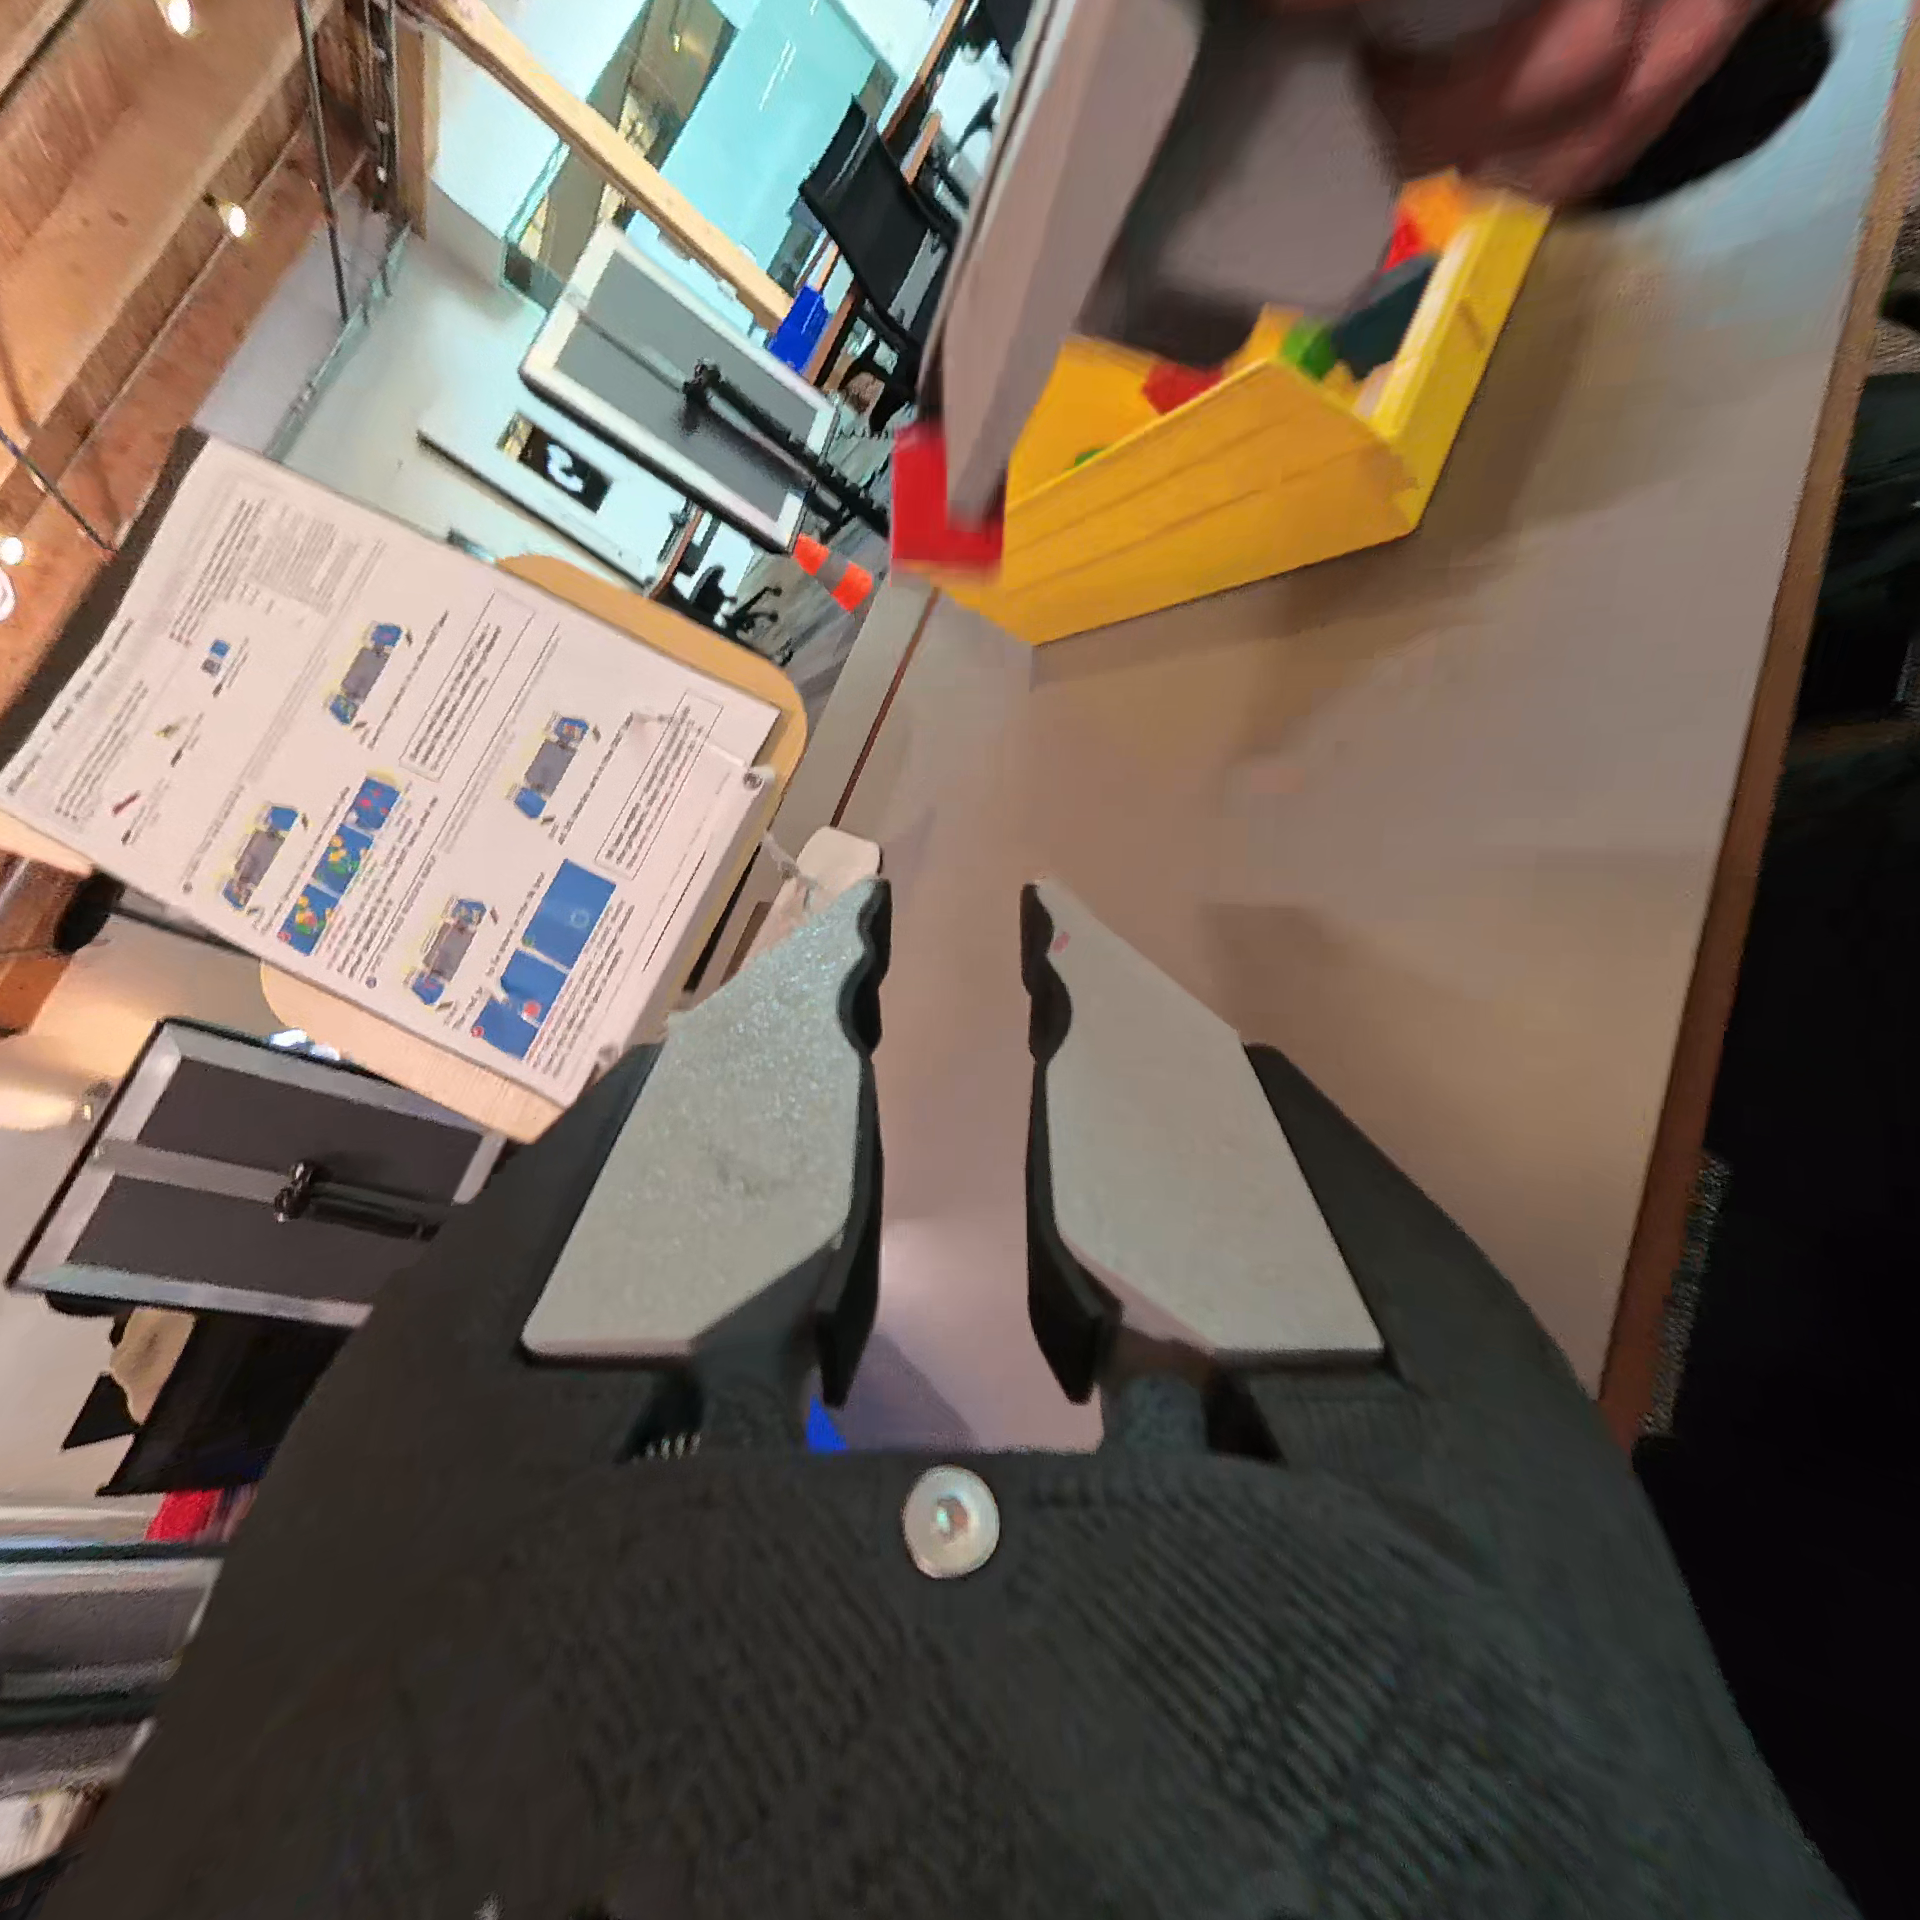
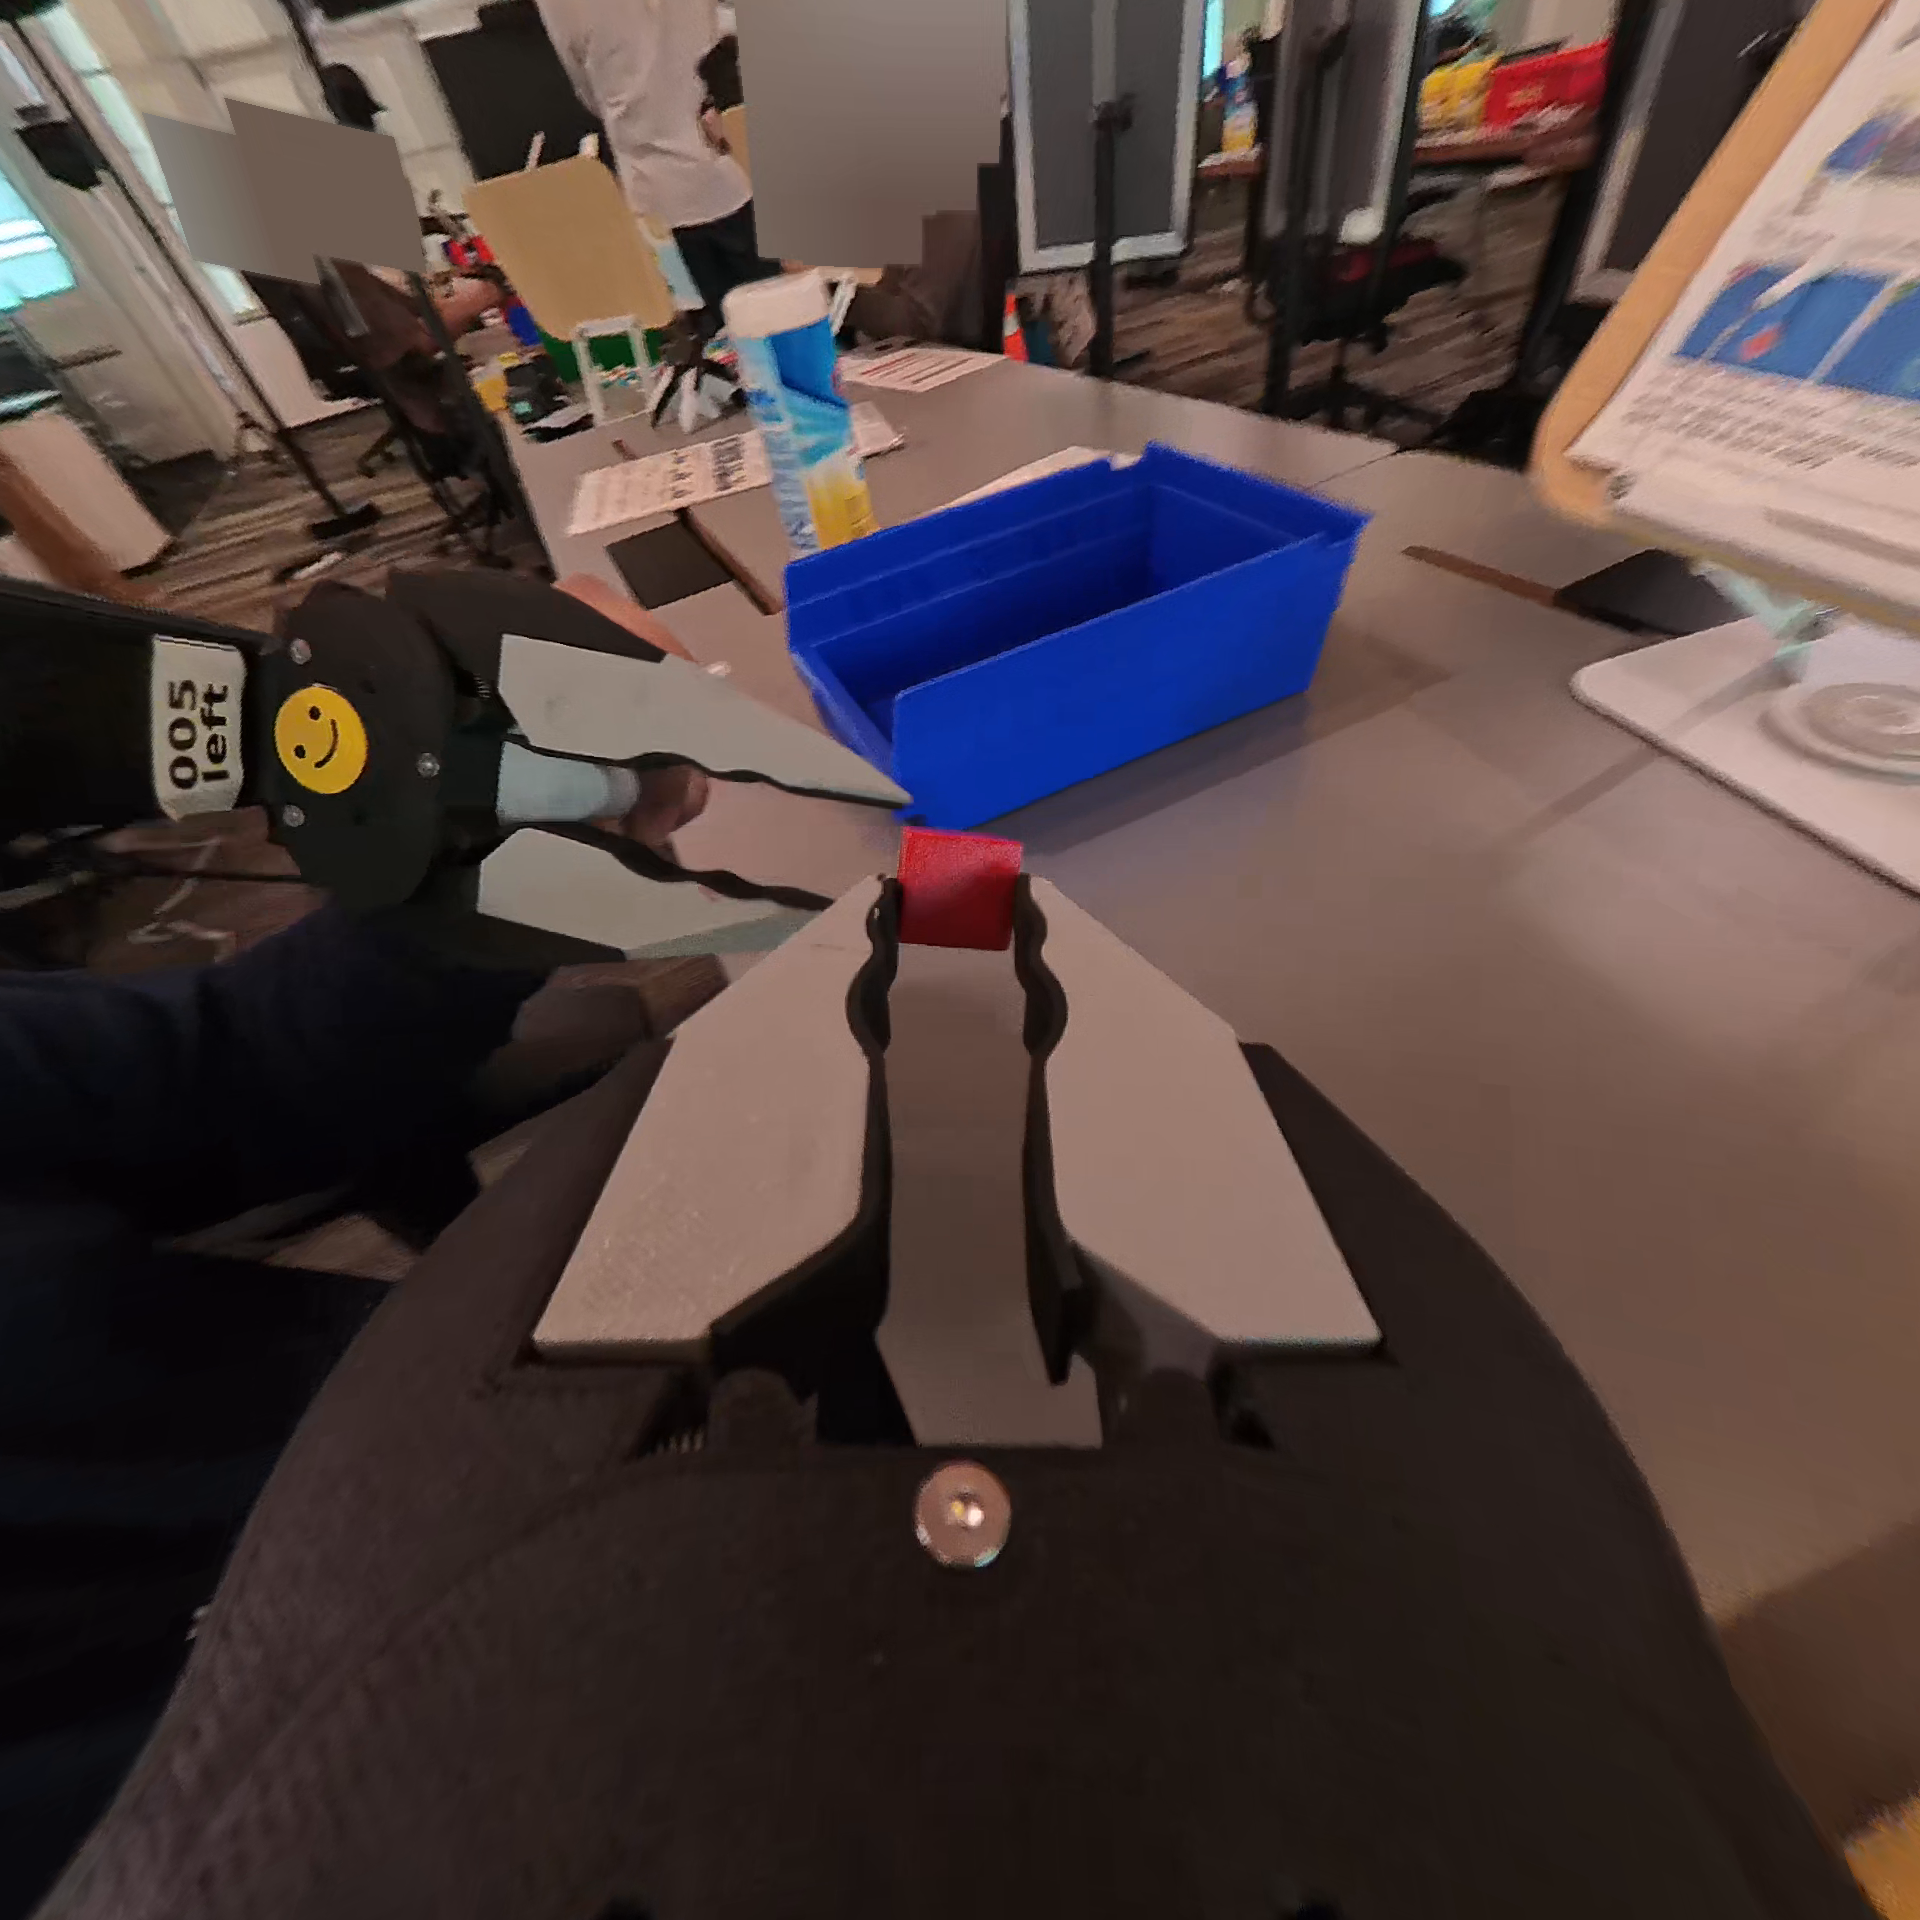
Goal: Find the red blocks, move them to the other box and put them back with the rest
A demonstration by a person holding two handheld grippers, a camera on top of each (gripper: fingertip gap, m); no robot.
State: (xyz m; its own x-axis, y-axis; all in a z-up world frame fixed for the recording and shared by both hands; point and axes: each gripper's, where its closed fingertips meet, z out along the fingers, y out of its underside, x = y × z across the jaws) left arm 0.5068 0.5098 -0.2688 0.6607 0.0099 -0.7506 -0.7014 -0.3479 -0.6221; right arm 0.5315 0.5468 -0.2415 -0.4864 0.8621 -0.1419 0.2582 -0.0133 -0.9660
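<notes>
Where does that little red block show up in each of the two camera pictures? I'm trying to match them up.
Left wrist view: the red block is upper middle, blurred, at the tip of the other claw, beside the yellow box.
Right wrist view: the red block is at centre, pinched between this claw's fingertips, in front of the blue box.
Shared landmark: the instruction sheet on its board, left in one view, upper right in the other.

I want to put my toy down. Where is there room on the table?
Bare tabletop lies right of the red block, between the blue bin and the white stand base. It is crowded left, where the left gripper is.
</notes>
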